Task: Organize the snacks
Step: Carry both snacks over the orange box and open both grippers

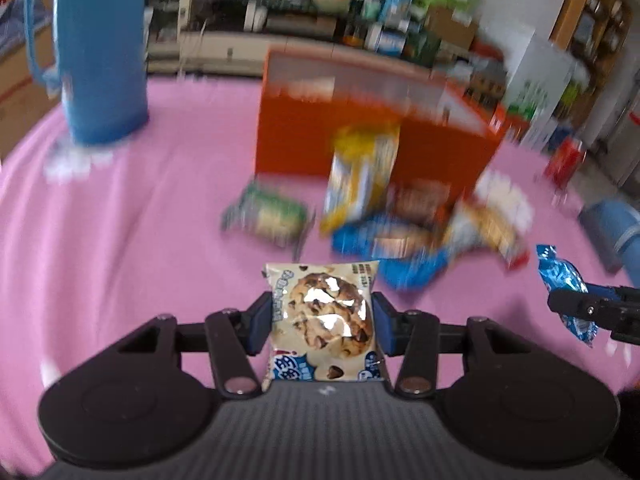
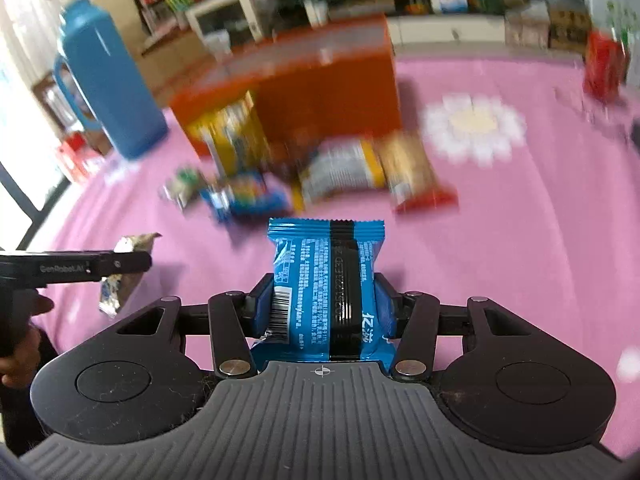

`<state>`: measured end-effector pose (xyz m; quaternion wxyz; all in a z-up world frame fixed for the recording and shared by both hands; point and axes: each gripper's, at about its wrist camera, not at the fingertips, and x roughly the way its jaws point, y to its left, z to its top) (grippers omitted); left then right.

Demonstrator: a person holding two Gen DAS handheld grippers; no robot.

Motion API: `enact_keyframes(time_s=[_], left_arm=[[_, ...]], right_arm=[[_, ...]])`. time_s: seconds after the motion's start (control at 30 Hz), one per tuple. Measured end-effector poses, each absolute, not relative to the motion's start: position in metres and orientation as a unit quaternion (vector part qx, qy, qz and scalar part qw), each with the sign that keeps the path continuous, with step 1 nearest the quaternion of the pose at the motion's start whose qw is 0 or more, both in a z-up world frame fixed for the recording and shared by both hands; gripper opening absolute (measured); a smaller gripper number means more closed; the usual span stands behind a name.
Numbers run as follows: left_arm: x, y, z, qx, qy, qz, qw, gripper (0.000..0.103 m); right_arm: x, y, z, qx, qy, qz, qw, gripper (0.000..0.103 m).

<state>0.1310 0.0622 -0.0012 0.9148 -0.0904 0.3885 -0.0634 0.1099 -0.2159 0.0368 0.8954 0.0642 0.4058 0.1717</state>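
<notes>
My left gripper [image 1: 323, 316] is shut on a cream cookie packet [image 1: 326, 320] and holds it above the pink tablecloth. My right gripper [image 2: 325, 304] is shut on a blue snack packet [image 2: 326, 288]; it also shows at the right edge of the left wrist view [image 1: 564, 284]. The left gripper with its packet shows in the right wrist view [image 2: 124, 264]. An orange box [image 1: 360, 120] stands further back on the table, with a pile of snack packets [image 1: 400, 216] in front of it. The pile also shows in the right wrist view [image 2: 320, 176].
A tall blue thermos [image 1: 100, 48] stands at the back left on the pink tablecloth [image 1: 120, 240]. A red object [image 1: 564, 160] stands at the far right. A green snack packet [image 1: 272, 216] lies left of the pile. Shelves and boxes crowd the background.
</notes>
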Motion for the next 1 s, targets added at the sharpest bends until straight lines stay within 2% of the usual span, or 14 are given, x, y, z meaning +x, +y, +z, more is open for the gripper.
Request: enact_keyframes(time_s=[0.27, 0.47, 0.53, 0.57, 0.6, 0.63, 0.67, 0.73, 0.8, 0.93, 1.0], left_arm=[[0.235, 0.069, 0.074, -0.095, 0.301, -0.071, 0.946, 0.049], [0.318, 0.061, 0.075, -0.067, 0.303, -0.055, 0.949, 0.049], [0.339, 0.060, 0.066, -0.061, 0.311, -0.056, 0.947, 0.052], [0.345, 0.060, 0.062, -0.062, 0.317, -0.051, 0.945, 0.061], [0.349, 0.062, 0.060, -0.065, 0.324, -0.046, 0.943, 0.070], [0.348, 0.064, 0.059, -0.069, 0.321, -0.045, 0.943, 0.071], [0.342, 0.067, 0.061, -0.073, 0.313, -0.051, 0.946, 0.073], [0.327, 0.070, 0.064, -0.075, 0.302, -0.054, 0.949, 0.075], [0.307, 0.071, 0.067, -0.075, 0.294, -0.054, 0.951, 0.076], [0.257, 0.073, 0.067, -0.081, 0.292, -0.056, 0.951, 0.080], [0.233, 0.074, 0.060, -0.086, 0.304, -0.054, 0.947, 0.083]], right_arm=[[0.211, -0.181, 0.111, 0.011, 0.282, 0.201, 0.938, 0.021], [0.310, -0.157, 0.120, -0.006, 0.265, 0.195, 0.944, 0.021], [0.337, -0.152, 0.110, -0.008, 0.279, 0.192, 0.941, 0.023], [0.346, -0.151, 0.107, -0.006, 0.282, 0.190, 0.940, 0.025], [0.357, -0.150, 0.102, -0.005, 0.290, 0.185, 0.939, 0.031], [0.364, -0.149, 0.098, -0.002, 0.298, 0.180, 0.937, 0.040], [0.366, -0.151, 0.098, 0.003, 0.298, 0.178, 0.938, 0.045], [0.359, -0.156, 0.102, 0.017, 0.281, 0.183, 0.942, 0.070], [0.342, -0.163, 0.109, 0.024, 0.262, 0.180, 0.948, 0.079], [0.299, -0.179, 0.115, 0.039, 0.256, 0.184, 0.948, 0.086], [0.275, -0.188, 0.112, 0.048, 0.263, 0.182, 0.946, 0.087]])
